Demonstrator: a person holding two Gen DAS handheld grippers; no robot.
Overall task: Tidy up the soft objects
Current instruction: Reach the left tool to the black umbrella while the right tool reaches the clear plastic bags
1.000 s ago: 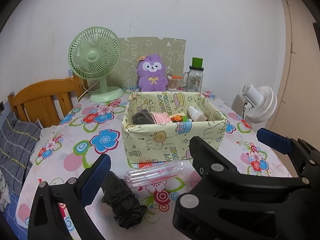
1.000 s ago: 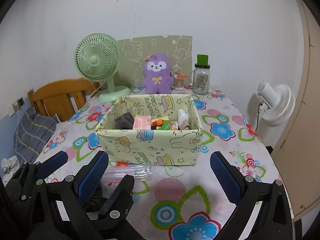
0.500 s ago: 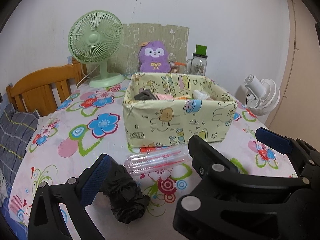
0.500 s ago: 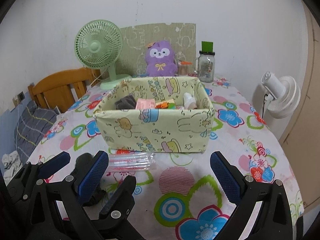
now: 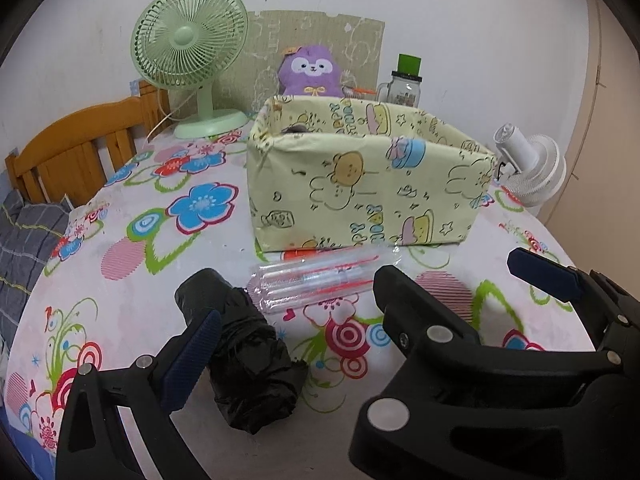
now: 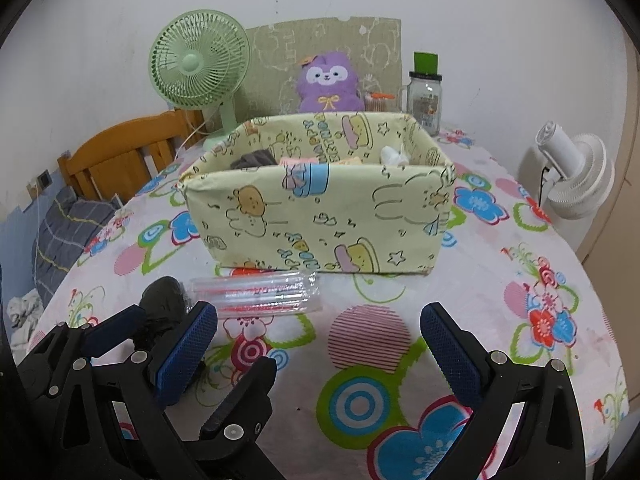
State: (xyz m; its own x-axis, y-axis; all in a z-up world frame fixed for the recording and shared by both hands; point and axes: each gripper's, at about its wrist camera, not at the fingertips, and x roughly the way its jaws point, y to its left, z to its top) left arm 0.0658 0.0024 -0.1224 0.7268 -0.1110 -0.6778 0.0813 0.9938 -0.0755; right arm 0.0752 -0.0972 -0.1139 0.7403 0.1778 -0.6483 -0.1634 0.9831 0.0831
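Both tongs spread wide and empty: left gripper (image 5: 360,304) low over black bundle (image 5: 250,364), right gripper (image 6: 320,340) beside. Clear tube packet (image 5: 320,282) lying before yellow fabric box (image 5: 360,196).

A home bedroom; floral-clothed table (image 5: 120,264); wooden bedhead (image 5: 76,152) at its left edge; purple plush toy (image 5: 312,70); green desk fan (image 5: 190,40).

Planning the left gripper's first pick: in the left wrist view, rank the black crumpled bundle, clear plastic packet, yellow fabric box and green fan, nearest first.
1. Black crumpled bundle, beside the left gripper.
2. Clear plastic packet, just ahead.
3. Yellow fabric box, mid-table.
4. Green fan, far left.
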